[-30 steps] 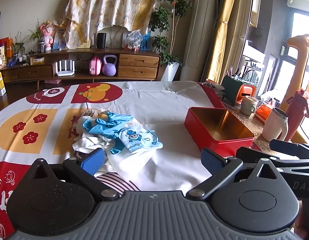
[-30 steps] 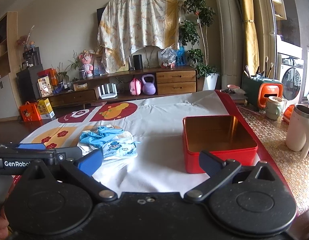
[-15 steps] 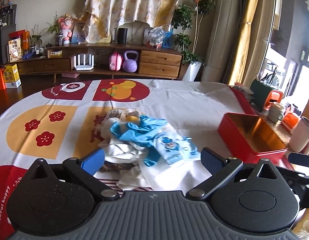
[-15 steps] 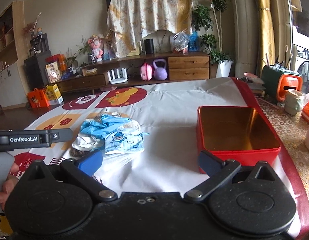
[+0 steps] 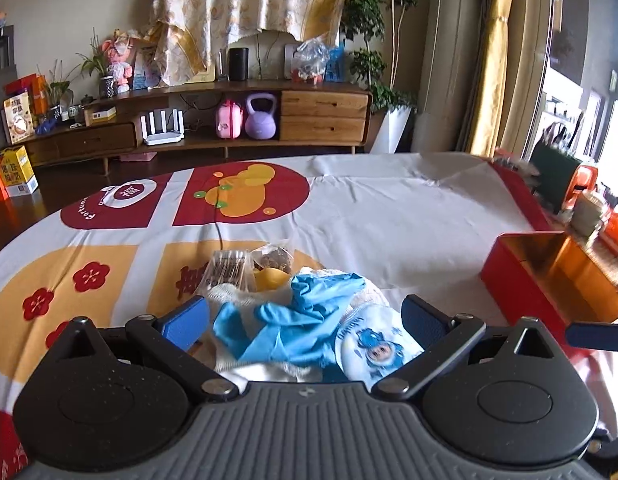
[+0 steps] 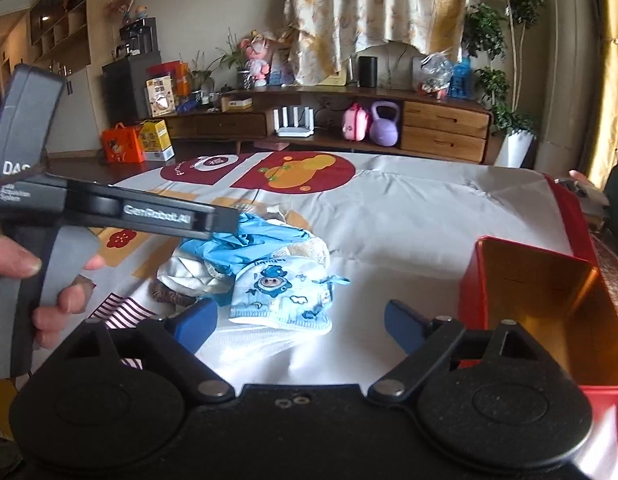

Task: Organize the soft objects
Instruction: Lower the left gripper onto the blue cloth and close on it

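Left tongs [image 5: 305, 316]: spread wide, nothing gripped; the pile of soft objects [image 5: 305, 316] is framed between the blue pads without contact.
Right tongs [image 6: 301, 322]: jaws closing while still wide, nothing held; only the near edge of the pile lies between them.
Printed cloth [image 6: 283, 294]: light and limp; judged best pinched at a raised fold.
Blue gloves [image 5: 293, 320]: thin, slippery, tangled; neighbours may be dragged along.
Red tin [image 6: 545, 312]: open, toward the table's right edge, apart from the pile.
Table [image 5: 409, 216]: bare cloth between pile and tin; far half clear.
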